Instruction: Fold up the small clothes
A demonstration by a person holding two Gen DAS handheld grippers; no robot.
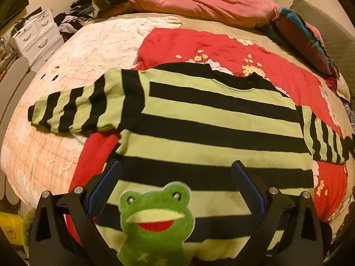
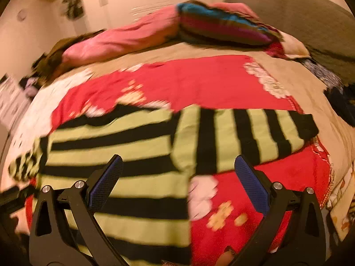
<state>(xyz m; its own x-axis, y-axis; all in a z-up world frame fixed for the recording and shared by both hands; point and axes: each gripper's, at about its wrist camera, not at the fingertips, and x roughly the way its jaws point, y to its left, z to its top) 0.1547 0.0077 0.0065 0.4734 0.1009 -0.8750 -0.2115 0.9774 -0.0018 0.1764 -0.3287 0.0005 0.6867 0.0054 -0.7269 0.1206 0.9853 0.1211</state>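
A green-and-black striped sweater (image 1: 199, 119) lies flat, front up, across the middle of both views on a red floral blanket (image 1: 221, 48), its frog patch (image 1: 155, 217) at lower centre of the left view and one sleeve (image 2: 255, 137) stretched toward the right edge of the right view. The left gripper (image 1: 176, 190) and right gripper (image 2: 177, 181) both hover with fingers spread wide, holding nothing. The likely trouble is pinching the blanket along with the knit, because the right gripper straddles the sweater's side edge, and the blurred right view suggests fast motion that could miss the sleeve.
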